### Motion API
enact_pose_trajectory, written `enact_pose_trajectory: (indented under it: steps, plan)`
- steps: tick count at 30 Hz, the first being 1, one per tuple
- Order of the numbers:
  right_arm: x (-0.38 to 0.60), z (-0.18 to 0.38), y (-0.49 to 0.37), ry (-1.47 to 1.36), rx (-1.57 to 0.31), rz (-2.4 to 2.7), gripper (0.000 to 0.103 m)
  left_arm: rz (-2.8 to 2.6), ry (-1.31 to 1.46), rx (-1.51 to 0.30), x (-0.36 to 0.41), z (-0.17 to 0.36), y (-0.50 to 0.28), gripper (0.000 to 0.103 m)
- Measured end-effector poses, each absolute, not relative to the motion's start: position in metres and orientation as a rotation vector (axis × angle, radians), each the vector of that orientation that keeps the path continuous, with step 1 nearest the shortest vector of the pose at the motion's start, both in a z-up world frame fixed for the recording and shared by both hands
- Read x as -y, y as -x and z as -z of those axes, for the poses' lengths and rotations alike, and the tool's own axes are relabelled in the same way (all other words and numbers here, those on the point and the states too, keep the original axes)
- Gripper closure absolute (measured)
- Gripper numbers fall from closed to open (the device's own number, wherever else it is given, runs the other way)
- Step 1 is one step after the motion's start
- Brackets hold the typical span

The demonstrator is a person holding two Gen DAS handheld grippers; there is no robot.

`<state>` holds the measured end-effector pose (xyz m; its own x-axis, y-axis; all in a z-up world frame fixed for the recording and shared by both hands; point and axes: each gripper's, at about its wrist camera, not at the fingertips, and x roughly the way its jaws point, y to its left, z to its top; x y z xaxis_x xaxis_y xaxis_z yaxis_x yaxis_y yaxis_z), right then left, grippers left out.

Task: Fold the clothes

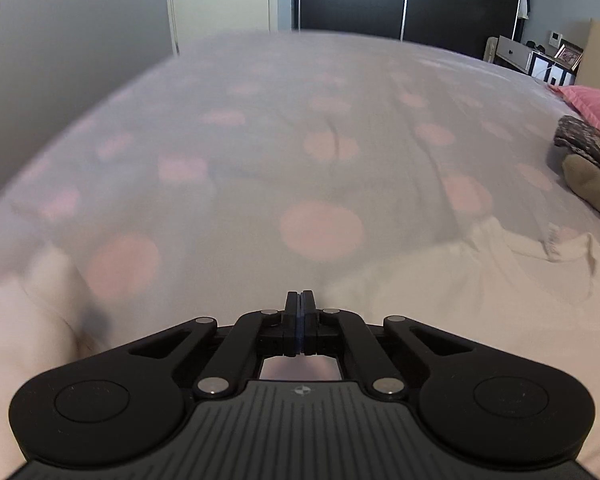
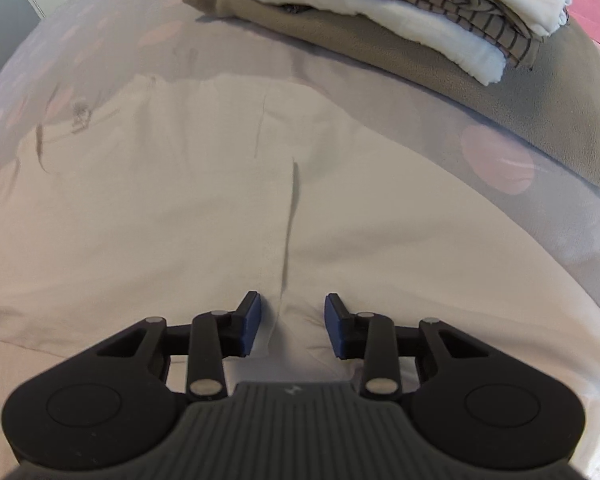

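A cream-white garment [image 2: 180, 200] lies spread flat on the bed, with a long crease [image 2: 290, 220] running up its middle. My right gripper [image 2: 292, 316] points down at it and is open. Its blue pads [image 2: 253, 320] stand on either side of the crease without pressing on it. In the left wrist view the same pale garment [image 1: 440, 280] lies under and to the right of my left gripper [image 1: 301, 300]. Its jaws are shut flat together at the garment's far edge, and no cloth shows between them.
The bed has a grey cover with pink dots [image 1: 300, 120]. A stack of folded clothes [image 2: 380, 12], brown, white and striped, sits at the far right on a brown blanket [image 2: 540, 120]. A pink pillow [image 1: 592, 100] lies beyond it. A wall, a door and dark wardrobes stand past the bed.
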<state>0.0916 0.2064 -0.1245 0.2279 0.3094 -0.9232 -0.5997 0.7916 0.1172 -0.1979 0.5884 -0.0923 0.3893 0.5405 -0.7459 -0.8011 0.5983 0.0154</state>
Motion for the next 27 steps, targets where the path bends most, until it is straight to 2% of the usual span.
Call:
enact_pose_trajectory:
  steps: [2,6,7,9,13,15,20,23,27]
  plan:
    - [-0.206,0.125,-0.093,0.284,-1.192,-0.636,0.065,-0.917,0.388,-0.812,-0.600,0.091,0.201,0.103]
    - [-0.209,0.124,-0.092,0.300,-1.193,-0.633,0.063,-0.826,0.584,-0.804,-0.616,0.099,0.210,0.102]
    - [-0.209,0.124,-0.092,0.302,-1.193,-0.632,0.061,-0.806,0.622,-0.798,-0.617,0.101,0.212,0.100]
    - [-0.211,0.125,-0.092,0.305,-1.194,-0.628,0.060,-0.798,0.621,-0.778,-0.614,0.100,0.212,0.078]
    - [-0.214,0.125,-0.092,0.308,-1.200,-0.622,0.059,-0.766,0.684,-0.735,-0.612,0.102,0.210,0.072]
    - [-0.214,0.124,-0.092,0.309,-1.201,-0.622,0.059,-0.760,0.687,-0.742,-0.610,0.105,0.205,0.065]
    - [-0.213,0.125,-0.094,0.313,-1.202,-0.637,0.059,-0.723,0.763,-0.638,-0.606,0.107,0.210,0.065]
    - [-0.214,0.126,-0.095,0.309,-1.206,-0.636,0.058,-0.713,0.777,-0.584,-0.606,0.103,0.212,0.059]
    - [-0.215,0.127,-0.093,0.311,-1.205,-0.641,0.055,-0.752,0.743,-0.718,-0.605,0.117,0.203,0.062]
